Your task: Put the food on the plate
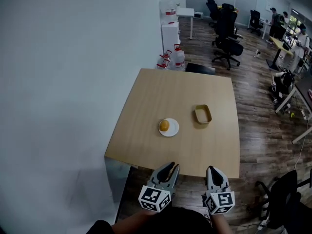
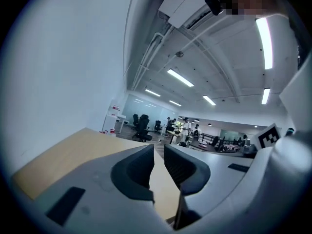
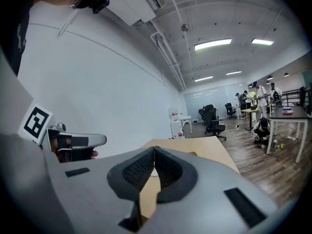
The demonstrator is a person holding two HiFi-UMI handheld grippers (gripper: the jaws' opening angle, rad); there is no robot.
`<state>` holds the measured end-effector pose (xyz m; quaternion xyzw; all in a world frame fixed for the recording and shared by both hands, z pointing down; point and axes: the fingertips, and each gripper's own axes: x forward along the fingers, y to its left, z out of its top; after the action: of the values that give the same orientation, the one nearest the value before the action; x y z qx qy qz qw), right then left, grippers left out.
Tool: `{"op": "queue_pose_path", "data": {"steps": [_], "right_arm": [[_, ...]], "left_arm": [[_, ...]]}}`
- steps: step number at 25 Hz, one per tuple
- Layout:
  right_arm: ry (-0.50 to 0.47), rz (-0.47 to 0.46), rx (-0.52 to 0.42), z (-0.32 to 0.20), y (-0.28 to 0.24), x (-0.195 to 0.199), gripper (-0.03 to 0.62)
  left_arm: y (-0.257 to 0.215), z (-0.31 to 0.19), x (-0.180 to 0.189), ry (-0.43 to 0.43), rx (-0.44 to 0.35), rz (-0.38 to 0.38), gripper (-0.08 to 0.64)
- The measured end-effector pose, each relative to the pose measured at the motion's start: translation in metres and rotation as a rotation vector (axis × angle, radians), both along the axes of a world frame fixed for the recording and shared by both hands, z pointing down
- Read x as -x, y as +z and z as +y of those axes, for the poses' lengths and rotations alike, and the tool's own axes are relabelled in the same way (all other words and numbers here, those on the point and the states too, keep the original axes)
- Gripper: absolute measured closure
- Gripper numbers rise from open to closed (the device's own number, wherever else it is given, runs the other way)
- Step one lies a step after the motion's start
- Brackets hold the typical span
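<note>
In the head view a round orange food item point(image 1: 164, 125) lies on a small white plate point(image 1: 171, 130) near the middle of the wooden table point(image 1: 146, 101). An empty tan tray point(image 1: 203, 114) sits to the plate's right. Both grippers hover side by side off the table's near edge, well short of the plate. My left gripper point(image 1: 171, 165) point(image 2: 159, 152) has a narrow gap between its jaws, with nothing in it. My right gripper point(image 1: 212, 168) point(image 3: 154, 152) is shut and empty, its pads meeting at the tips. The right gripper view shows the left gripper point(image 3: 73, 145) alongside.
A white wall point(image 1: 63, 82) runs along the table's left side. Water bottles point(image 1: 177, 56) and white cabinets point(image 1: 170, 33) stand beyond the far edge. Office chairs point(image 1: 226, 38) and desks with people fill the back right. A black chair point(image 1: 285, 199) stands at the near right.
</note>
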<state>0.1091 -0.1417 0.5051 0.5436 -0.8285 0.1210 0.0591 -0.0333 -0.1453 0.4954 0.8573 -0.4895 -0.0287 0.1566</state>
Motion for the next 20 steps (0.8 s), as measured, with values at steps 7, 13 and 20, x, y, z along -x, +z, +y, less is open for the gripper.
{"op": "queue_pose_path", "data": {"steps": [7, 13, 20], "right_arm": [[-0.003, -0.019, 0.006, 0.073, 0.008, -0.014, 0.532], [0.011, 0.012, -0.013, 0.098, 0.006, -0.019, 0.532], [0.032, 0.083, -0.044, 0.100, -0.002, -0.030, 0.532]], "left_arm": [[-0.011, 0.076, -0.028, 0.007, -0.026, -0.045, 0.543], [0.014, 0.106, -0.025, -0.011, 0.008, -0.098, 0.545], [0.011, 0.109, -0.026, -0.024, -0.007, -0.108, 0.545]]}}
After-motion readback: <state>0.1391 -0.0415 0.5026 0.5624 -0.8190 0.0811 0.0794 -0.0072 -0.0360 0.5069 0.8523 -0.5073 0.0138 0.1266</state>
